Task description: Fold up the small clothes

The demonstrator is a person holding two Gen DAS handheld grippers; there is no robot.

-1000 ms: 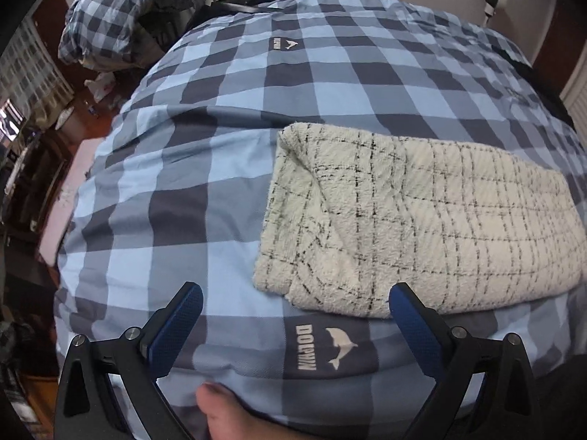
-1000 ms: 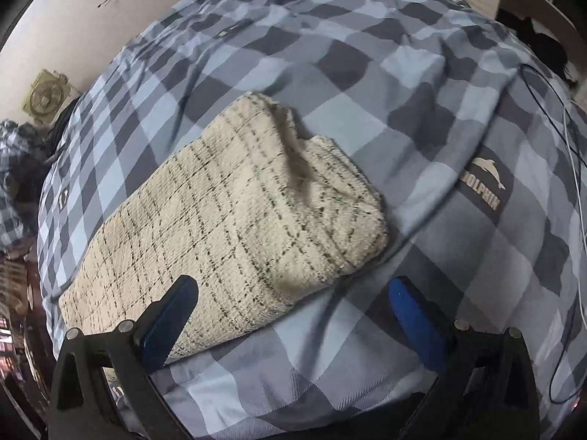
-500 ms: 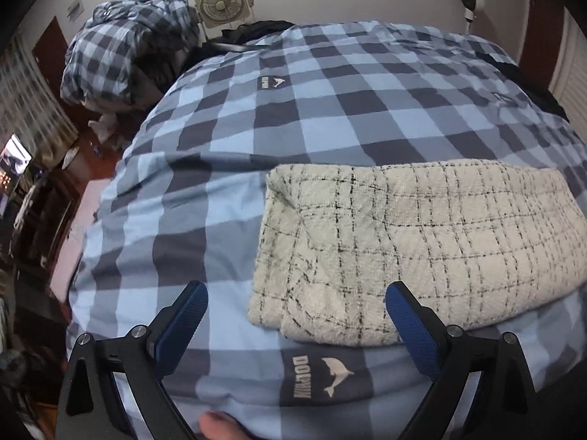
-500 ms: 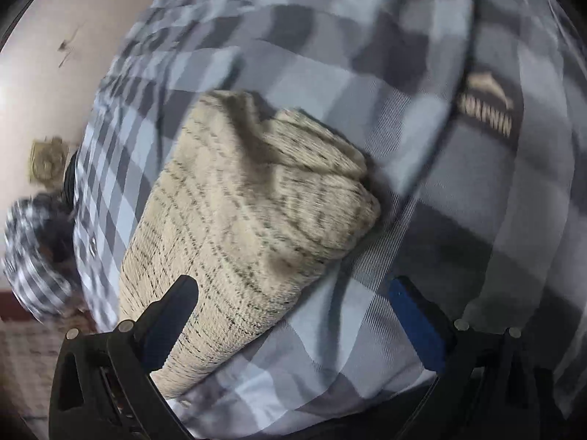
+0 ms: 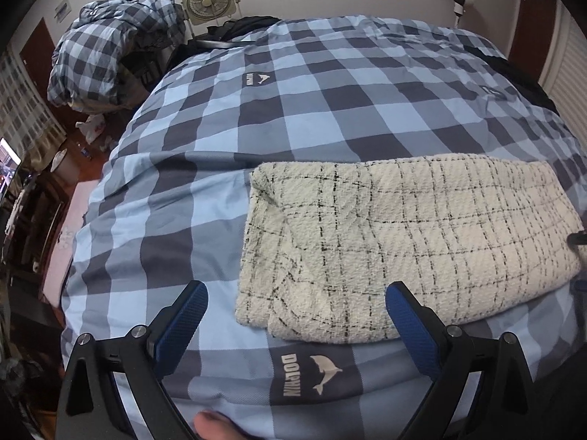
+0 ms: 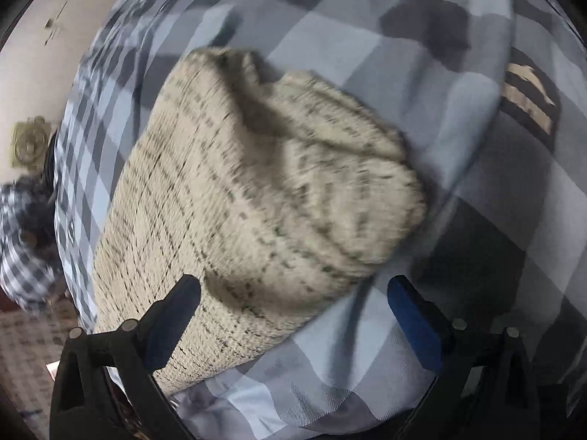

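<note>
A cream knit garment (image 5: 403, 245) with a thin black grid lies folded into a long band on the blue checked duvet (image 5: 293, 102). My left gripper (image 5: 295, 315) hovers open over the band's near left end, its blue pads apart with nothing between them. In the blurred right wrist view the same garment (image 6: 256, 198) fills the middle, its rounded folded end pointing right. My right gripper (image 6: 293, 304) stands open just before that end, empty. A dark tip of the right tool (image 5: 578, 237) peeks in at the left view's right edge.
A crumpled checked blanket (image 5: 113, 40) is heaped at the far left beside a box fan (image 5: 205, 0). The bed's left edge drops to a floor with clutter (image 5: 36, 198). A person's finger (image 5: 216, 427) shows at the bottom of the left view.
The left gripper has drawn back and lifted, so more of the bed and wall shows. The right gripper swung in closer over the garment's folded end; its view is now blurred.
</note>
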